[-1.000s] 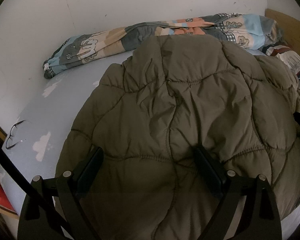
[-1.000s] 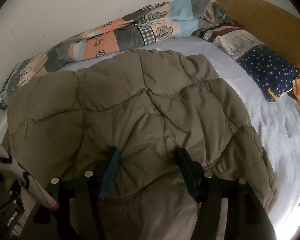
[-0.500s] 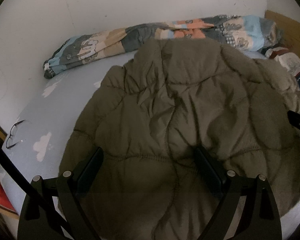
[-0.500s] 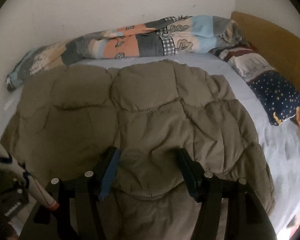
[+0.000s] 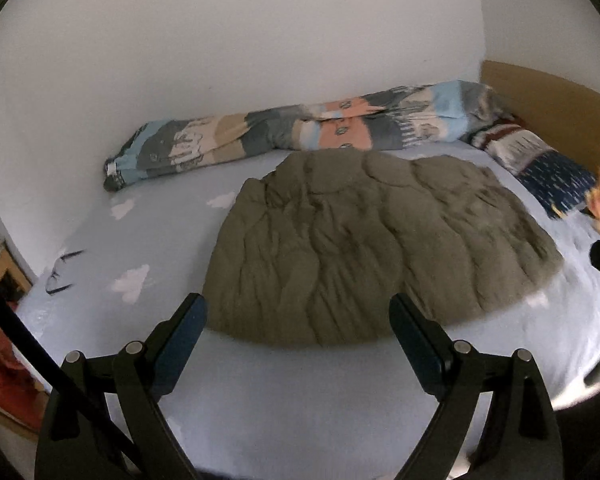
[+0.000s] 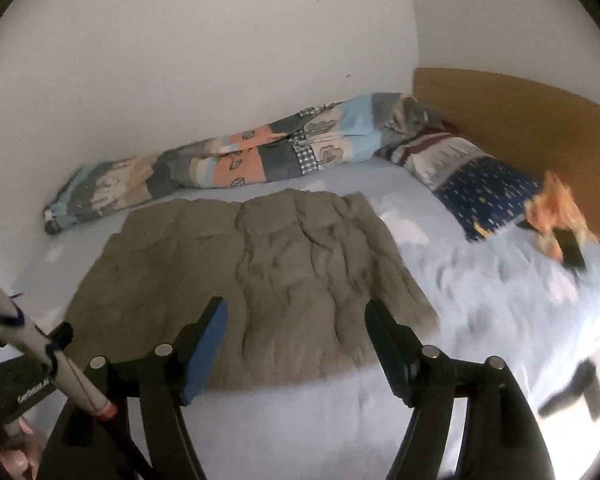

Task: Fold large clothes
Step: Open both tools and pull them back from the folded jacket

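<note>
Your olive quilted jacket (image 5: 372, 248) lies folded flat on the bed (image 5: 300, 400); left gripper (image 5: 298, 332) jaws apart, right gripper (image 6: 296, 340) jaws opening, both empty.

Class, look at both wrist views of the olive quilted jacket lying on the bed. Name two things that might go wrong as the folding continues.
1. The jacket is puffy and wrinkled, so a fold may spring open or lie uneven.
2. A pair of glasses lies on the sheet left of the jacket; a sweeping sleeve or the left gripper might knock or trap them.

Both grippers are clear of the fabric; the right gripper has its jaws opening with nothing held.
</note>
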{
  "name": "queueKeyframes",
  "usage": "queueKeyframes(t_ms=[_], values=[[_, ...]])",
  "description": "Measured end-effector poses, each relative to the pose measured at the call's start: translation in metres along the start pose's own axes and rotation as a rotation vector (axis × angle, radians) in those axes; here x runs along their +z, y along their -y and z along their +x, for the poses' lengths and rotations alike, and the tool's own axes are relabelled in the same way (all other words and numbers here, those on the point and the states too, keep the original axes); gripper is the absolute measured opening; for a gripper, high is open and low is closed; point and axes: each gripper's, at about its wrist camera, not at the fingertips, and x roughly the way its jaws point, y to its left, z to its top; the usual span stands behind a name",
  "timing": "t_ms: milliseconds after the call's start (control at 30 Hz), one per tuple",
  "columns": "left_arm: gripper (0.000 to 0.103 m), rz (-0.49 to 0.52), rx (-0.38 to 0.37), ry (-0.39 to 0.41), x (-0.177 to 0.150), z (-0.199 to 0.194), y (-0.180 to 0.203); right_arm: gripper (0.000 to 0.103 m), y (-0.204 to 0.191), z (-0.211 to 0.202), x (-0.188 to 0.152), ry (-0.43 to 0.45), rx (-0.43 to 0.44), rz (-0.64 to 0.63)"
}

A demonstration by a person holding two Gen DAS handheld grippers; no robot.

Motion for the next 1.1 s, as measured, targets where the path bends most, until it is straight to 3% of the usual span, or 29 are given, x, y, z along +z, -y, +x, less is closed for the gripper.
queueKeyframes(t_ms=[200, 467, 667, 833, 933, 1100], values=[[0.092, 0.032, -0.044, 0.035, -0.042, -0.079, 0.005, 0.078, 0.009, -0.081, -0.040, -0.010, 0.014, -0.013], [0.097, -0.020, -0.070, 0.141, -0.041, -0.134, -0.005, 0.090, -0.005, -0.163, -0.063, 0.097, 0.083, -0.028], [0.098, 0.031, -0.042, 0.133, -0.042, -0.131, -0.002, 0.093, -0.038, -0.170, -0.072, 0.115, 0.083, -0.166], [0.098, 0.017, -0.054, 0.149, -0.041, -0.129, -0.005, 0.094, -0.035, -0.162, -0.073, 0.104, 0.074, -0.152], [0.099, 0.044, -0.004, 0.130, -0.040, -0.123, 0.002, 0.094, -0.033, -0.155, -0.075, 0.086, 0.066, -0.139], [0.099, 0.051, 0.018, 0.157, -0.040, -0.122, 0.006, 0.094, -0.029, -0.148, -0.075, 0.076, 0.050, -0.127]])
